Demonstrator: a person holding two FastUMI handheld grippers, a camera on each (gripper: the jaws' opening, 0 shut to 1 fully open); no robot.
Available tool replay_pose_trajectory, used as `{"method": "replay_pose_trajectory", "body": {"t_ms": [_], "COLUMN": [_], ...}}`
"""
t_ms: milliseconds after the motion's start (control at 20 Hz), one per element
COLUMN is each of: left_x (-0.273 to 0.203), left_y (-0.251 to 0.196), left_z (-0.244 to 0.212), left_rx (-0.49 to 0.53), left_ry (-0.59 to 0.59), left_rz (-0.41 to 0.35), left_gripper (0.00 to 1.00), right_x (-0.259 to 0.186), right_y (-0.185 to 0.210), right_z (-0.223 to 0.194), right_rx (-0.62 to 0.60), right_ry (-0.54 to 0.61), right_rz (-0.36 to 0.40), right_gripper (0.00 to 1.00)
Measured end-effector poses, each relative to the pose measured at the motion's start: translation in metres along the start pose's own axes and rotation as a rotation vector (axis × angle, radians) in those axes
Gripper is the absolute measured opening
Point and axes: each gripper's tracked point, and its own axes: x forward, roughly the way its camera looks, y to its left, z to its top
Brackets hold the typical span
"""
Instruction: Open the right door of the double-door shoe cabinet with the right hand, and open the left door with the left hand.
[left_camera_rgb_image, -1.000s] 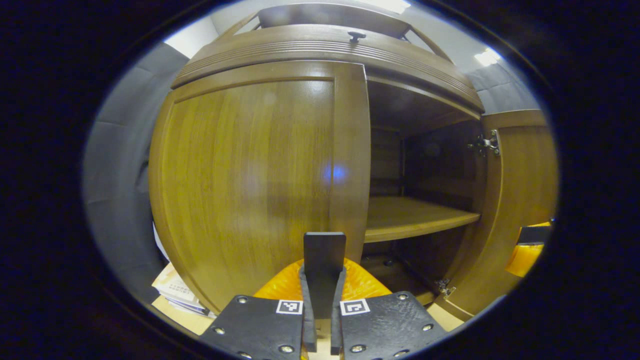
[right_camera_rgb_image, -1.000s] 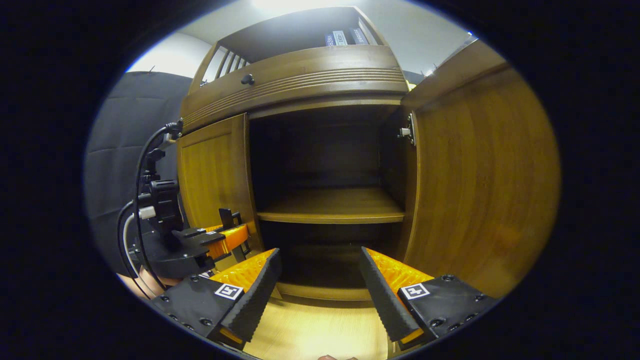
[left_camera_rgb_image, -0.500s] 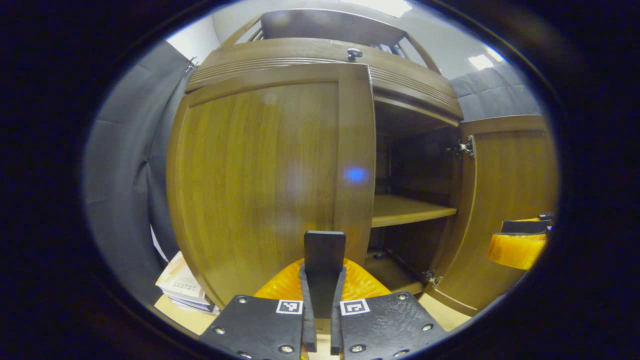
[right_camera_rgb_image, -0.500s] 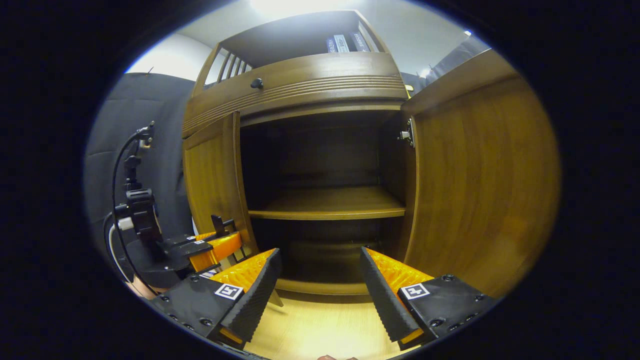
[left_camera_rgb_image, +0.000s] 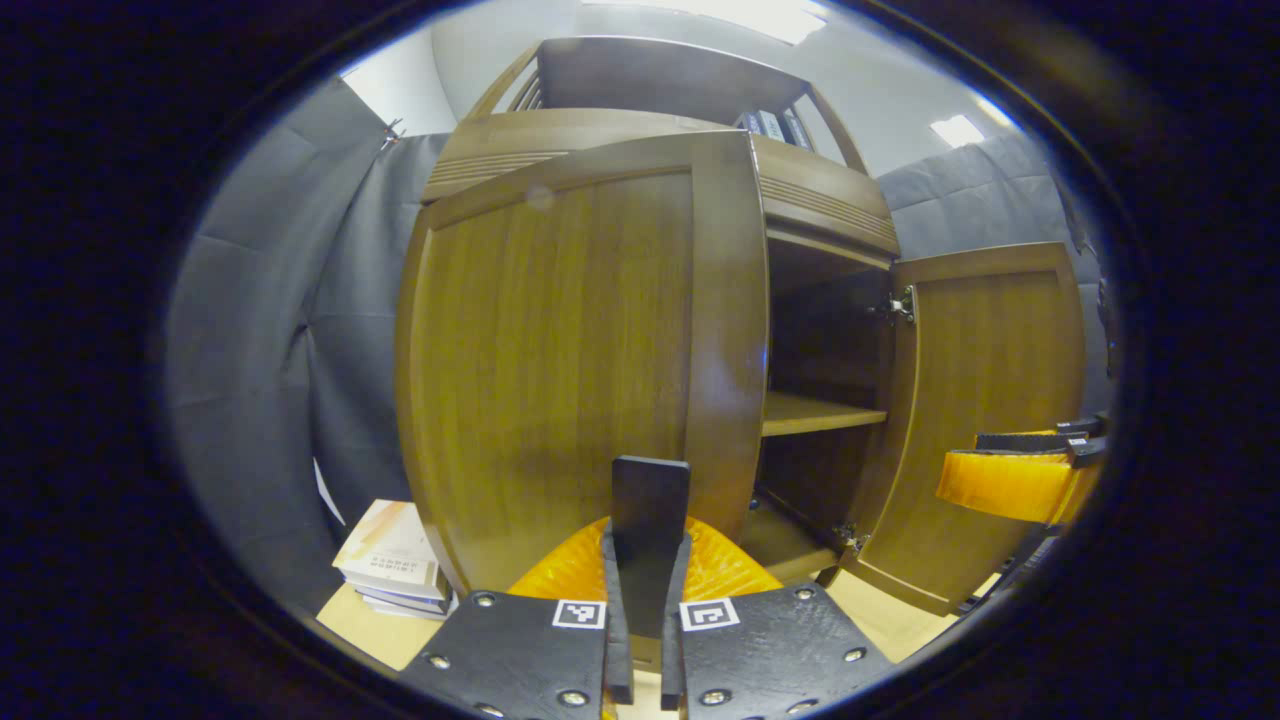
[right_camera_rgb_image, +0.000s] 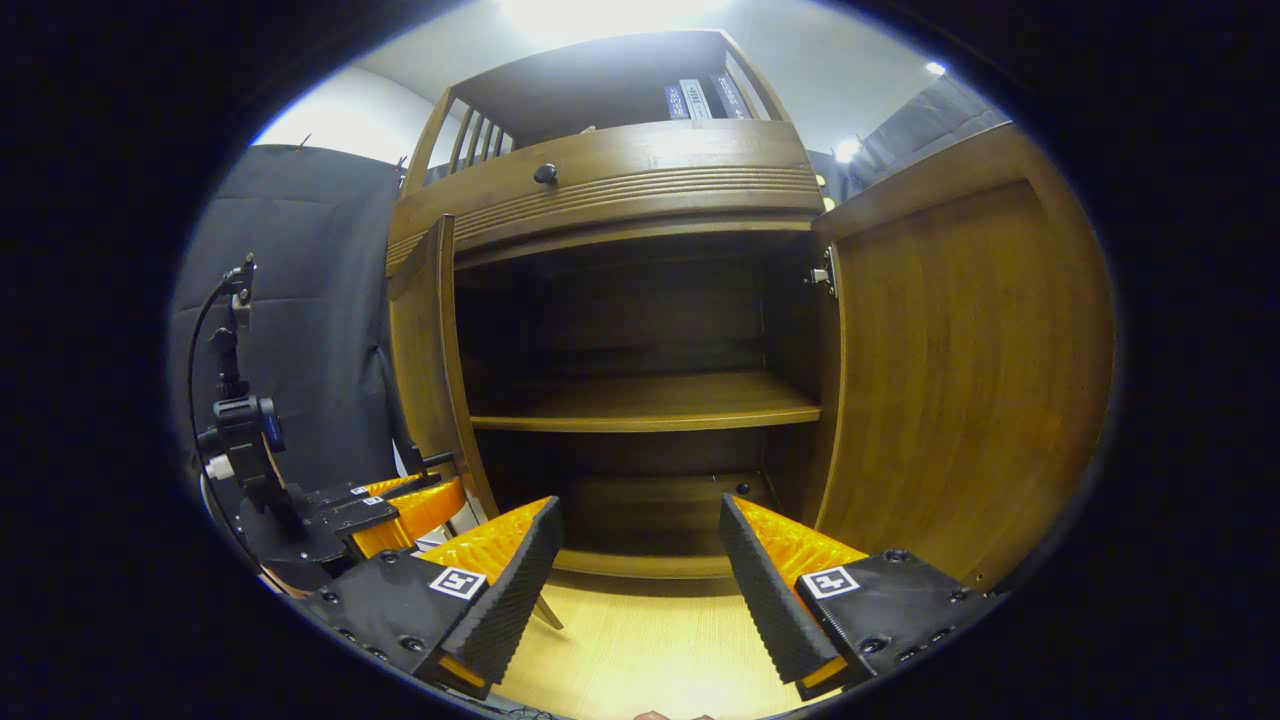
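Note:
The wooden shoe cabinet's left door (left_camera_rgb_image: 560, 340) stands partly swung out; in the right gripper view this left door (right_camera_rgb_image: 425, 350) shows almost edge-on. My left gripper (left_camera_rgb_image: 648, 545) is shut on the door's flat dark handle (left_camera_rgb_image: 650, 495) at its free edge. Seen from the right gripper view, the left gripper (right_camera_rgb_image: 420, 495) sits low beside that door. The right door (right_camera_rgb_image: 950, 370) is wide open, also visible as the right door (left_camera_rgb_image: 985, 380). My right gripper (right_camera_rgb_image: 640, 520) hangs open before the cabinet's opening, holding nothing; the right gripper (left_camera_rgb_image: 1010, 480) sits in front of the right door.
Inside are a bare wooden shelf (right_camera_rgb_image: 650, 400) and a dark lower compartment. A drawer front with a round knob (right_camera_rgb_image: 545, 173) runs above the doors, with books (right_camera_rgb_image: 700, 98) on top. A stack of books (left_camera_rgb_image: 395, 560) lies on the light wooden floor (right_camera_rgb_image: 640, 650), left of the cabinet.
The left door has swung farther outward with my left gripper shut on its handle, moving back and left. The right gripper stays open and nearly still; the right door has not moved.

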Motion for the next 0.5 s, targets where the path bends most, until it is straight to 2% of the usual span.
{"method": "replay_pose_trajectory", "body": {"t_ms": [350,500], "left_x": [-0.036,-0.050], "left_y": [0.021,0.033], "left_z": [0.001,0.000], "left_rx": [-0.001,0.001], "left_ry": [-0.005,-0.003], "left_rz": [0.005,0.016], "left_gripper": [0.12,0.11], "right_x": [-0.018,-0.027], "right_y": [0.017,0.010], "right_z": [-0.005,-0.007], "right_rx": [-0.005,-0.048], "right_ry": [0.003,-0.013], "right_rz": [-0.004,-0.036], "right_gripper": [0.96,0.96]}}
